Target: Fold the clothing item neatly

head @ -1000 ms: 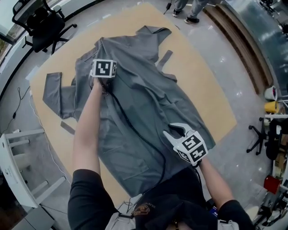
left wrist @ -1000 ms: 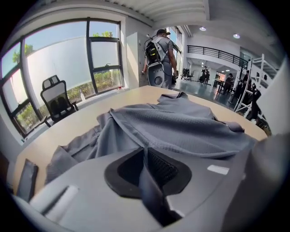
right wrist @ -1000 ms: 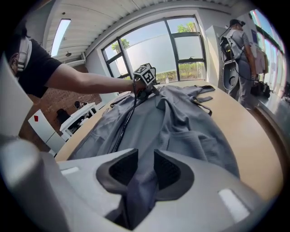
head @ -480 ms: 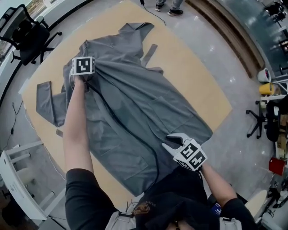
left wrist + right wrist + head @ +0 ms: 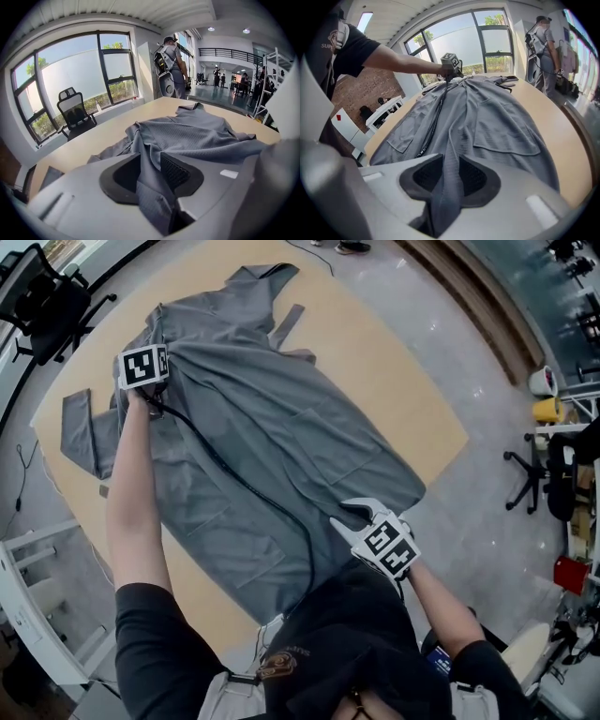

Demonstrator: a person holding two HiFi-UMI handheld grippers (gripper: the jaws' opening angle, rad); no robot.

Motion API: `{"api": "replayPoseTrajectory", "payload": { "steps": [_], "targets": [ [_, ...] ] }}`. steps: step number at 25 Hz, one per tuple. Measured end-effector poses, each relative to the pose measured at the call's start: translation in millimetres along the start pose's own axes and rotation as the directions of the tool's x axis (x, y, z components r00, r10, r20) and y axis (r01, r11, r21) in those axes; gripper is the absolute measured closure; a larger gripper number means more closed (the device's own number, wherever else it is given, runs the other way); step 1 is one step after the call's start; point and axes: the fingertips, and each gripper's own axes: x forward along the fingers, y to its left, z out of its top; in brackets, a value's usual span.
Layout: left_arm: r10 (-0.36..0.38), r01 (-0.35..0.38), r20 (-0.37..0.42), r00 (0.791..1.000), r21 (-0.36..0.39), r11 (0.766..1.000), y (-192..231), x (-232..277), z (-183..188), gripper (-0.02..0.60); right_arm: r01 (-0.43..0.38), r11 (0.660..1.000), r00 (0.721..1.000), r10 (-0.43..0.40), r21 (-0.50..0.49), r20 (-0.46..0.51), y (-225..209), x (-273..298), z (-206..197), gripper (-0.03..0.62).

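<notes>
View from above and from both grippers. A grey garment (image 5: 272,446) is spread lengthwise over a tan tabletop (image 5: 403,381), with its collar at the far end and its hem at the near end, close to the person. One sleeve (image 5: 80,432) is laid out flat at the far left, beside the body of the garment.

The left gripper (image 5: 150,176) is placed at the far left of the garment, in the shoulder region. Its jaws have just been opening and are now set apart; a raised ridge of cloth is seen between them, lying against the right pad while a gap is left at the other pad, so the cloth is not clamped.

The right gripper (image 5: 450,176) is placed at the near right edge of the garment. A narrow fold of the cloth is pinched between its pads, which are pressed onto it from both sides.

A black cable (image 5: 234,479) is draped across the garment from the left gripper towards the near end. An office chair (image 5: 42,301) is seen beyond the far left of the tabletop.
</notes>
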Motion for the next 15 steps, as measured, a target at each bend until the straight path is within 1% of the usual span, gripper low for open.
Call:
{"api": "replayPoseTrajectory", "payload": {
  "steps": [2,5,7,8,9,15],
  "targets": [
    [0.002,-0.002,0.008,1.0,-0.005,1.0,-9,-15,-2,0.439,-0.009,1.0,1.0,0.009,-0.022,-0.011,1,7,-7,0.494],
    [-0.016,0.016,0.02,1.0,-0.022,1.0,-31,-40,-9,0.439,-0.038,0.998,0.999,0.037,-0.055,-0.033,0,14,-10,0.494],
    [-0.034,0.036,0.026,0.999,-0.051,0.998,-49,-58,-20,0.439,-0.061,0.995,0.997,0.058,-0.075,-0.043,3,14,-10,0.524],
    [-0.043,0.045,0.027,0.999,-0.065,0.997,-60,-66,-27,0.439,-0.066,0.994,0.997,0.062,-0.089,-0.042,5,13,-10,0.559],
    [-0.051,0.053,0.028,0.998,-0.076,0.996,-70,-74,-33,0.439,-0.072,0.992,0.997,0.068,-0.102,-0.039,8,10,-8,0.576],
    [-0.081,0.087,0.05,0.995,-0.121,0.989,-118,-128,-72,0.44,-0.149,0.978,0.989,0.15,-0.144,-0.002,38,-9,-2,0.579]
  ]
}}
